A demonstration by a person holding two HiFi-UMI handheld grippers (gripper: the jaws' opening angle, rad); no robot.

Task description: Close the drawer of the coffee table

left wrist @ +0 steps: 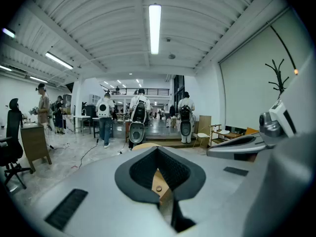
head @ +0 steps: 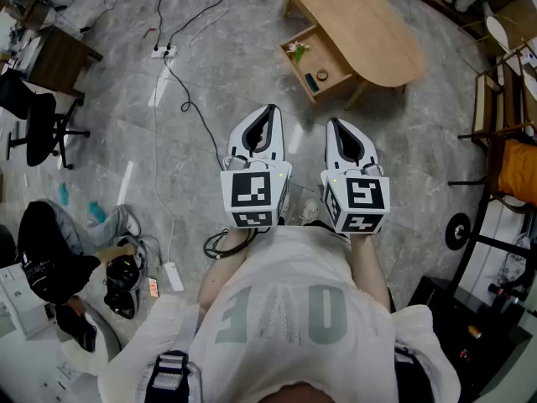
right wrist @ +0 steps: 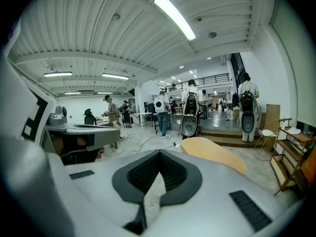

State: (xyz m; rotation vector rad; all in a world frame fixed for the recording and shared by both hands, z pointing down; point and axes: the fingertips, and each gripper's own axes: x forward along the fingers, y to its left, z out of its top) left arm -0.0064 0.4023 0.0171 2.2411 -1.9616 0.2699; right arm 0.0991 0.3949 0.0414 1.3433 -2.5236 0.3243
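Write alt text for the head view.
Seen from above, a person holds the left gripper and right gripper side by side, both shut and empty, facing a wooden coffee table whose drawer stands open with small items inside. Cables trail over the grey floor.

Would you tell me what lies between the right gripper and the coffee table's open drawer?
Only bare grey stone floor, in the head view, between the right gripper and the open wooden drawer.

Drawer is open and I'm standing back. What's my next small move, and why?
Probably step toward the oval light-wood coffee table: its open wooden drawer juts out well beyond the left gripper and right gripper, both shut and touching nothing.
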